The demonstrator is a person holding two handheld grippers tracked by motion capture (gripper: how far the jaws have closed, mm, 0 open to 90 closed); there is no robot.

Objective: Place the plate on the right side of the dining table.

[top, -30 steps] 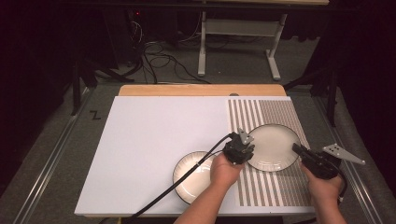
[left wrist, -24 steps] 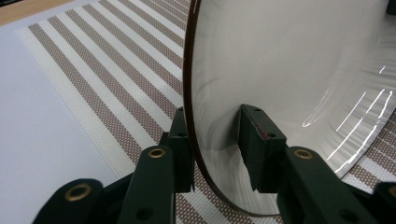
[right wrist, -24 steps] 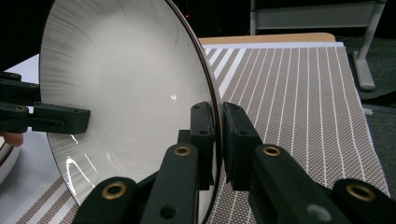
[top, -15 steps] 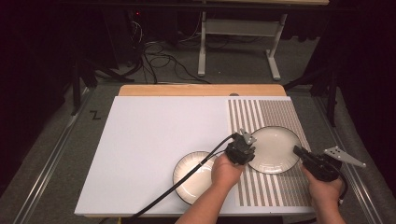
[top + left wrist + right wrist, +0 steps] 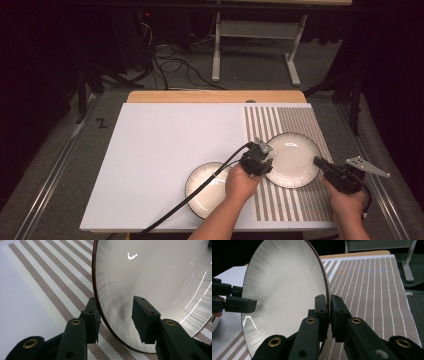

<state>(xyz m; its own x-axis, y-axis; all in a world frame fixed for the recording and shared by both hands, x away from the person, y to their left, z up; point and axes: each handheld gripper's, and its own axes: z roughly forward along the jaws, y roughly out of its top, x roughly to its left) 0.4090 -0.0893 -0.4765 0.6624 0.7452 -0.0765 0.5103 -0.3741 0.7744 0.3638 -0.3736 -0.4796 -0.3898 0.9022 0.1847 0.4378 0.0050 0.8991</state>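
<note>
While the right hand-held gripper (image 5: pixel 329 315) stays clamped on the rim of the plate (image 5: pixel 295 159) over the striped mat (image 5: pixel 320 200), the left hand-held gripper (image 5: pixel 116 315) straddles the opposite rim, jaws just opened, pads clear of it.

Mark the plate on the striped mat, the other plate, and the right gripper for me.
plate on the striped mat (image 5: pixel 295 159): high view, centre of its face.
other plate (image 5: pixel 207 195): high view, bare inner surface.
right gripper (image 5: pixel 328 305): right gripper view, between the jaws on the rim.

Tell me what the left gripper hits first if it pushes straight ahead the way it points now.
Likely the plate itself: the left gripper straddles its dark rim with jaws open, having just been opening, so the rim would slide deeper between them.
</note>
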